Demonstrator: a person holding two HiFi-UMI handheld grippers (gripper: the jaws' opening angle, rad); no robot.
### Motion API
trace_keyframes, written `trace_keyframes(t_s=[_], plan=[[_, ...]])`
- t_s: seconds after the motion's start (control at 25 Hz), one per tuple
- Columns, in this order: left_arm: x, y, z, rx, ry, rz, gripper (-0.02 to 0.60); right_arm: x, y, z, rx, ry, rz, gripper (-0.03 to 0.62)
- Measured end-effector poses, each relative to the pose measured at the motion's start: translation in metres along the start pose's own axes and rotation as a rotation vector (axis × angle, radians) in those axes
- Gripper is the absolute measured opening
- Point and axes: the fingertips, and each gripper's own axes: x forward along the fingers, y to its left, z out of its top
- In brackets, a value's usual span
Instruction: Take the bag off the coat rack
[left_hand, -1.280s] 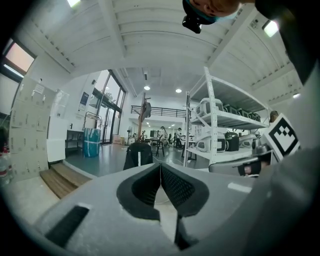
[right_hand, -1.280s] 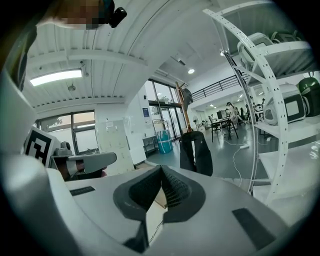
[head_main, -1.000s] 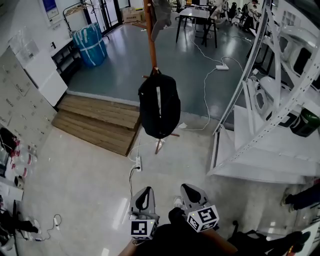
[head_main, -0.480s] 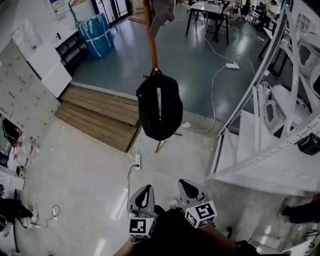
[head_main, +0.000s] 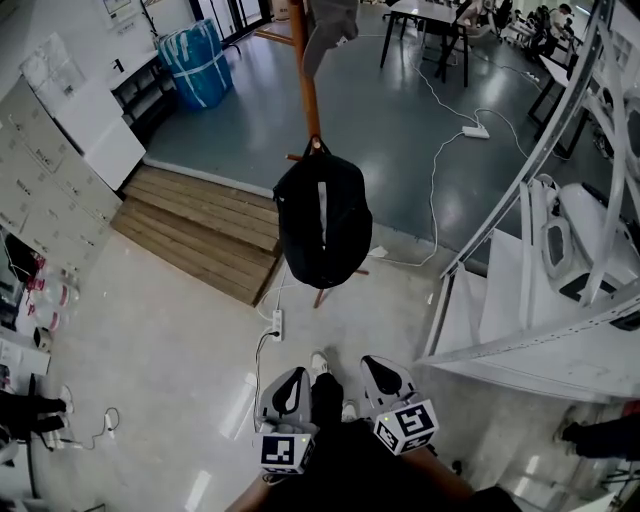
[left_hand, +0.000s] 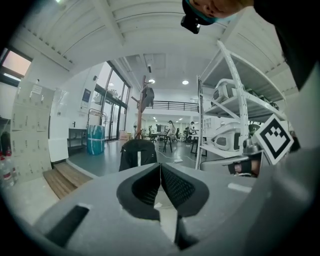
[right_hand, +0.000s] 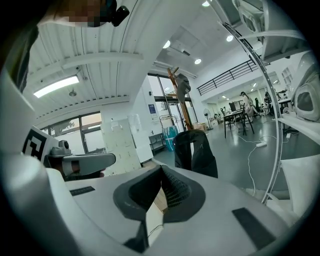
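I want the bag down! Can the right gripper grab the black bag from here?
Probably not yet. The right gripper is shut and close to the person, well short of the black bag on the coat rack. Only open floor lies between, so nothing blocks it.

Black bag (head_main: 320, 230) hangs on the coat rack (head_main: 305, 75), centre of scene, far side of the open floor. The bag is a rounded backpack w/ a pale vertical stripe down its middle, upright, caught by its top loop on a peg approx. halfway up the rack's orange-brown wooden pole. It hangs on the near side and hides the lower pole. The rack's thin wooden feet splay out just below the bag's bottom edge, left and right. The pole runs up and away, out of shot.
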Motion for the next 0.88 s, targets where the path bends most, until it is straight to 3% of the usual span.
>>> trace_keyframes(t_s=[0.16,0.52,0.64,0.88], plan=[[0.03,0.014,-0.001,0.001,0.042,-0.001,0.018,0.027,-0.013,0.009,-0.005,0.003,0.0,0.012],[0.113,0.065,0.034,-0.006,-0.032,-0.036,0.018,0.101,-0.046,0.045,-0.013,-0.005,-0.046,0.011],[0.14,0.089,0.037,-0.001,0.005,-0.041,0.018,0.13,-0.054,0.058,-0.017,-0.011,-0.062,0.012],[0.19,0.14,0.055,-0.019,-0.017,-0.078,0.018,0.192,-0.065,0.084,-0.044,-0.004,-0.105,0.011]])
